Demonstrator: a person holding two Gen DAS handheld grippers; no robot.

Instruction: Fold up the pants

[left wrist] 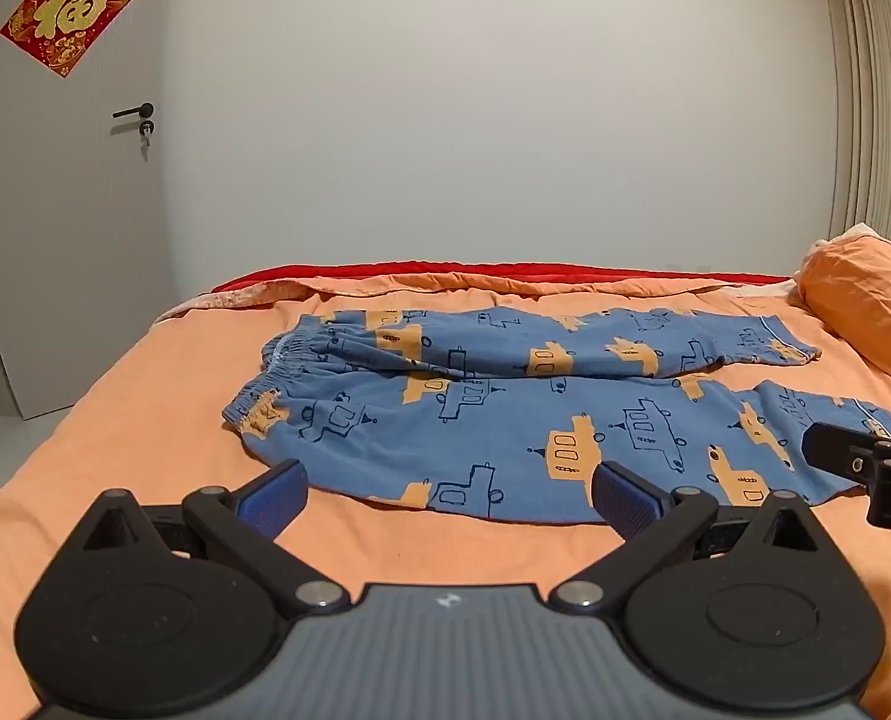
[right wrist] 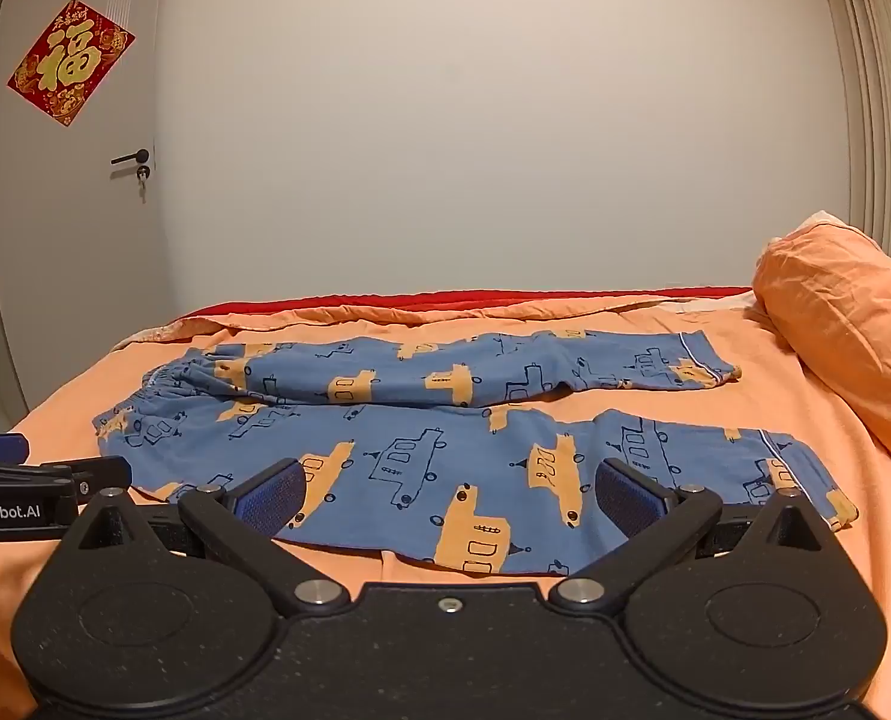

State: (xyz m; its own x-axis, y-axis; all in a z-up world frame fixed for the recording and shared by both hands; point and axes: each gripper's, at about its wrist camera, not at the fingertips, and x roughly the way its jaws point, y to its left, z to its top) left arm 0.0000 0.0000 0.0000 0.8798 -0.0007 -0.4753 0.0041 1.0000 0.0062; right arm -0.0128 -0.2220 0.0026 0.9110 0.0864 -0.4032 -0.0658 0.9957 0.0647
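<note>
Blue pants (left wrist: 505, 414) with orange and dark car prints lie spread flat on the orange bedsheet (left wrist: 145, 420), waistband to the left, both legs running right. My left gripper (left wrist: 445, 495) hovers open just short of the near edge of the pants, nothing between its blue pads (left wrist: 274, 495). The right gripper's tip pokes in at the right edge of that view. In the right wrist view the pants (right wrist: 445, 450) lie the same way, and my right gripper (right wrist: 448, 498) stands open over the near leg's edge, holding nothing. The left gripper's side shows at the left edge there.
An orange pillow (right wrist: 853, 330) sits at the right end of the bed. A red blanket edge (left wrist: 505, 271) runs along the far side. Behind is a grey wall, a door with a black handle (left wrist: 136, 112) and red decoration (left wrist: 73, 9) at left, and curtains (left wrist: 877, 90) at right.
</note>
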